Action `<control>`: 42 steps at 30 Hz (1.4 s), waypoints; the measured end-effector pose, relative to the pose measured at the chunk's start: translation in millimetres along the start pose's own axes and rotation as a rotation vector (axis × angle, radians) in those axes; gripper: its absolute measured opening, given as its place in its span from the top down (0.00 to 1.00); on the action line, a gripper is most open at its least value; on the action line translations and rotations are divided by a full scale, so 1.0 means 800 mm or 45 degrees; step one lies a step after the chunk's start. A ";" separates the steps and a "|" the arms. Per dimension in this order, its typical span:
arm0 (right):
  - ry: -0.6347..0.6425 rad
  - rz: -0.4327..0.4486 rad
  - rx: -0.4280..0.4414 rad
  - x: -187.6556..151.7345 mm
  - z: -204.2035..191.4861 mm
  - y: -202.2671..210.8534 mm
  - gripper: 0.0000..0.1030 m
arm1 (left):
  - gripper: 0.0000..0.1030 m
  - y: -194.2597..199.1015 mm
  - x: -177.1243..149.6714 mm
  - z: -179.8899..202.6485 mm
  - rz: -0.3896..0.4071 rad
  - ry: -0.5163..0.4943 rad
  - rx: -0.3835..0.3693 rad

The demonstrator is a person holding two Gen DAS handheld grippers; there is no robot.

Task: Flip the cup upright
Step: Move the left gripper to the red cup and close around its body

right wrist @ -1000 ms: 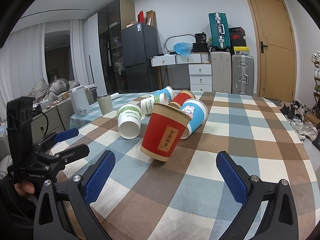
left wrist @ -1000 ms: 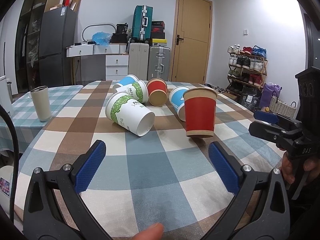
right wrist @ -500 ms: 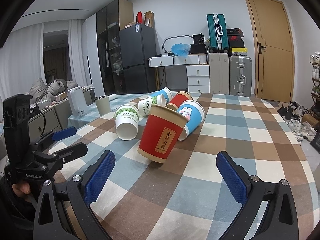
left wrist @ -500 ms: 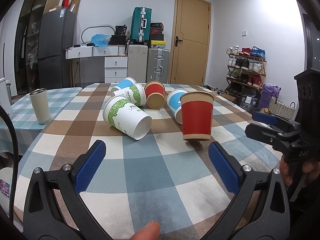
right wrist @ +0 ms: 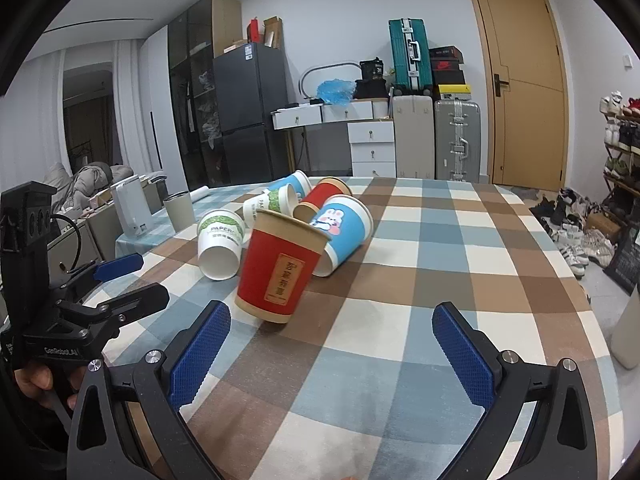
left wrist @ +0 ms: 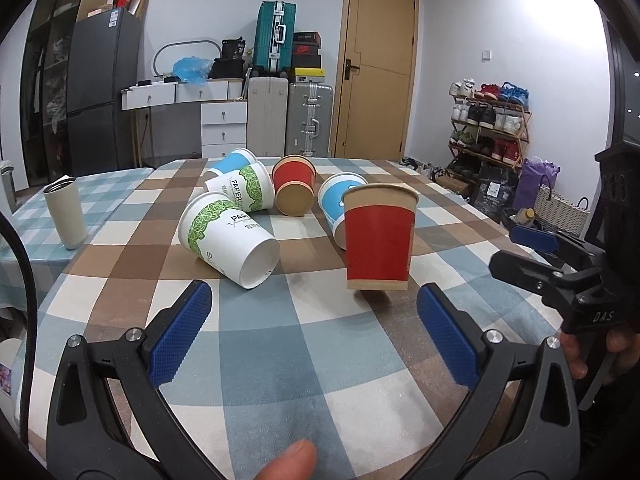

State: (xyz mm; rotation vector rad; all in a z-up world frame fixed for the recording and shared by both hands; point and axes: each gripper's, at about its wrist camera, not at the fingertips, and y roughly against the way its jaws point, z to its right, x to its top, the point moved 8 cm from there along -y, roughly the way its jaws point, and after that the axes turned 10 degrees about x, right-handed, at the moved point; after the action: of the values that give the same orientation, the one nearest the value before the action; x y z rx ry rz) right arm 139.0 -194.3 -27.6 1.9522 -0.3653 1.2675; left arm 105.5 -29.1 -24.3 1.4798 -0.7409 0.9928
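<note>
A red paper cup [left wrist: 378, 237] stands mouth up on the checked tablecloth [left wrist: 280, 352], free of both grippers; it also shows in the right wrist view [right wrist: 278, 267]. Behind it lie several cups on their sides: a green-and-white cup [left wrist: 228, 234], a second green-and-white cup [left wrist: 242, 186], a blue cup [left wrist: 232, 160], a red cup [left wrist: 294, 190] and a blue rabbit cup [right wrist: 342, 232]. My left gripper [left wrist: 312, 336] is open and empty, short of the red cup. My right gripper [right wrist: 332, 354] is open and empty, also short of it.
A grey tumbler [left wrist: 66, 212] stands at the table's far left. A white kettle [right wrist: 132, 210] stands beyond it. Suitcases [left wrist: 308, 120], drawers and a fridge line the back wall. A shoe rack [left wrist: 488, 120] is on the right.
The red cup has gone from leaning to standing upright on the cloth. Both grippers stay open and have drawn back slightly.
</note>
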 end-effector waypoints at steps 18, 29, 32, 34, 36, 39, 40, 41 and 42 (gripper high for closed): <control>-0.097 0.041 0.009 0.008 0.022 0.021 0.00 | 0.01 -0.075 0.020 0.081 -0.150 -0.159 -0.001; -0.091 0.033 0.021 0.008 0.020 0.018 0.00 | 0.08 -0.117 0.022 0.092 -0.272 -0.111 -0.048; -0.091 0.037 0.019 0.008 0.019 0.018 0.00 | 0.12 -0.121 0.024 0.092 -0.273 -0.119 -0.042; -0.091 0.039 0.019 0.008 0.020 0.018 0.00 | 0.17 -0.124 0.024 0.094 -0.280 -0.131 -0.049; -0.090 0.036 0.023 0.008 0.019 0.018 0.00 | 0.23 -0.126 0.024 0.097 -0.290 -0.141 -0.056; -0.088 0.036 0.024 0.008 0.019 0.018 0.00 | 0.40 -0.129 0.022 0.099 -0.306 -0.144 -0.079; -0.087 0.037 0.024 0.008 0.019 0.018 0.00 | 0.45 -0.129 0.021 0.099 -0.312 -0.141 -0.085; -0.087 0.039 0.024 0.008 0.019 0.018 0.00 | 0.45 -0.128 0.021 0.099 -0.315 -0.133 -0.094; -0.086 0.040 0.025 0.009 0.019 0.018 0.00 | 0.45 -0.128 0.020 0.099 -0.315 -0.124 -0.102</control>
State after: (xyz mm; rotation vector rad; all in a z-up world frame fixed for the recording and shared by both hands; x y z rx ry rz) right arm 143.6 -214.1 -18.4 2.0170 -0.4203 1.2319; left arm 216.4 -90.1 -55.4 1.5158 -0.6408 0.7003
